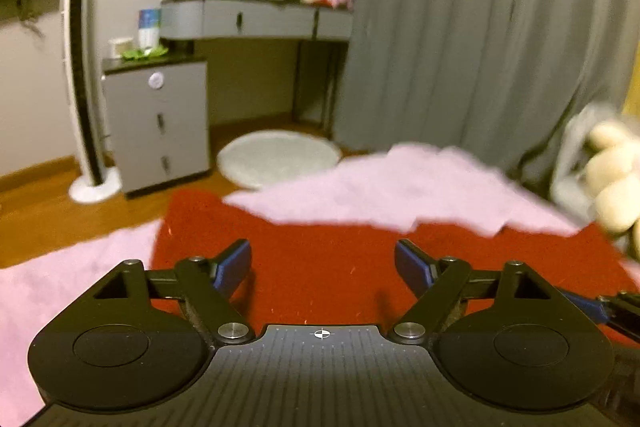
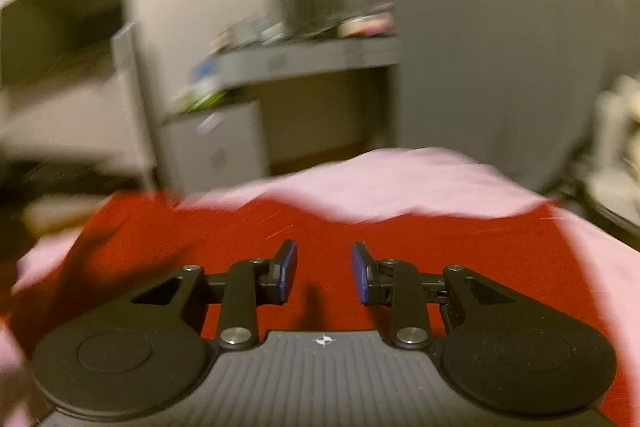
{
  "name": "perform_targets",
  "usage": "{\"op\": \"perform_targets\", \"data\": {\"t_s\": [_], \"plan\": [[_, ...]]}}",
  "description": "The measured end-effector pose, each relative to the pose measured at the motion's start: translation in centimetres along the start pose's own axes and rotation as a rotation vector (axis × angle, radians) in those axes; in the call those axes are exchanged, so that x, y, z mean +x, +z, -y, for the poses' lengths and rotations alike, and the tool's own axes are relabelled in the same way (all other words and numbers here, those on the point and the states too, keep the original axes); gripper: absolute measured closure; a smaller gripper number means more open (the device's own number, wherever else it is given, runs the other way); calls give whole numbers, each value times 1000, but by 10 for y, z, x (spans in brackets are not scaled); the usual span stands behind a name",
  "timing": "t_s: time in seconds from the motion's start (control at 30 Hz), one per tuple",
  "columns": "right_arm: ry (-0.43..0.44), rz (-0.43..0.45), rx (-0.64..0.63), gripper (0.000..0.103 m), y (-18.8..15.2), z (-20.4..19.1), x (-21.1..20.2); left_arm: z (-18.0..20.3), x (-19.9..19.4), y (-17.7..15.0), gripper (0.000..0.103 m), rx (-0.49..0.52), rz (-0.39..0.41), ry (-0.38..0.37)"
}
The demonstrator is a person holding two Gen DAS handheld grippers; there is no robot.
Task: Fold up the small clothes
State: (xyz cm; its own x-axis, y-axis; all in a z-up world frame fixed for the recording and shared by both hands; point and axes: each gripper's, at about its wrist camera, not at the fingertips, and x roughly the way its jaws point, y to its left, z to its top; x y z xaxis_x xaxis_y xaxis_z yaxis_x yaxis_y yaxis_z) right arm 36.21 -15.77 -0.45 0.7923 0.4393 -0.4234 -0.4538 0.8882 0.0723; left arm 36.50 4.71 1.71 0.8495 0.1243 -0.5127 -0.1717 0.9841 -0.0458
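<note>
A red cloth (image 1: 320, 251) lies spread on a pink bedcover (image 1: 400, 187). A fold of pink fabric covers its far edge. My left gripper (image 1: 322, 259) hovers low over the red cloth, jaws wide open and empty. My right gripper (image 2: 324, 269) is also over the red cloth (image 2: 400, 239), jaws partly open and empty. The right wrist view is motion-blurred. The tip of the right gripper (image 1: 612, 311) shows at the right edge of the left wrist view.
Past the bed stand a grey drawer cabinet (image 1: 160, 123), a dressing table with round mirror (image 1: 256, 15), a white tower fan (image 1: 80, 75) and a round white rug (image 1: 280, 157). Grey curtains (image 1: 460, 27) hang at the right. A plush toy (image 1: 612, 171) sits at the far right.
</note>
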Motion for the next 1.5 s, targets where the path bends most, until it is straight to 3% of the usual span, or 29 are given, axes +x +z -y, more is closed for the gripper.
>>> {"op": "perform_targets", "data": {"t_s": [0.1,0.17,0.37,0.43,0.53,0.67,0.8,0.9,0.97,1.03,1.07,1.13,1.23,1.47,1.5], "plan": [[-79,-50,-34,75,-2,8,20,-1,25,-8,22,19,-52,113],[-185,-53,-8,75,0,36,25,-11,35,-10,21,10,-50,192],[-457,-50,213,79,-14,132,16,-39,43,-15,6,-60,-38,215],[-456,-37,293,80,-18,143,11,-45,47,-15,5,-77,-60,206],[-483,-46,195,78,-14,117,9,-50,43,-11,4,-105,-91,208],[-319,27,144,73,-19,68,-38,-49,14,-11,5,-85,-124,190],[-194,34,45,68,-53,30,-76,-43,-31,-26,5,-68,-126,123],[-241,12,33,67,-76,30,-80,-33,-42,-41,5,-22,-138,90],[-289,25,105,68,-79,43,-90,-31,-43,-48,4,13,-132,120],[-346,26,123,84,-78,51,-96,-35,-43,-51,4,-2,-141,116],[-368,15,119,86,-80,58,-96,-38,-43,-51,4,-11,-151,116],[-423,0,111,85,-83,65,-94,-41,-45,-51,4,-11,-164,123],[-431,0,160,85,-84,79,-102,-44,-46,-49,4,-1,-184,125],[-451,-32,80,84,-79,82,-91,-54,-48,-56,4,-11,-210,124],[-494,-45,53,84,-80,82,-92,-58,-50,-57,4,-14,-212,125]]}}
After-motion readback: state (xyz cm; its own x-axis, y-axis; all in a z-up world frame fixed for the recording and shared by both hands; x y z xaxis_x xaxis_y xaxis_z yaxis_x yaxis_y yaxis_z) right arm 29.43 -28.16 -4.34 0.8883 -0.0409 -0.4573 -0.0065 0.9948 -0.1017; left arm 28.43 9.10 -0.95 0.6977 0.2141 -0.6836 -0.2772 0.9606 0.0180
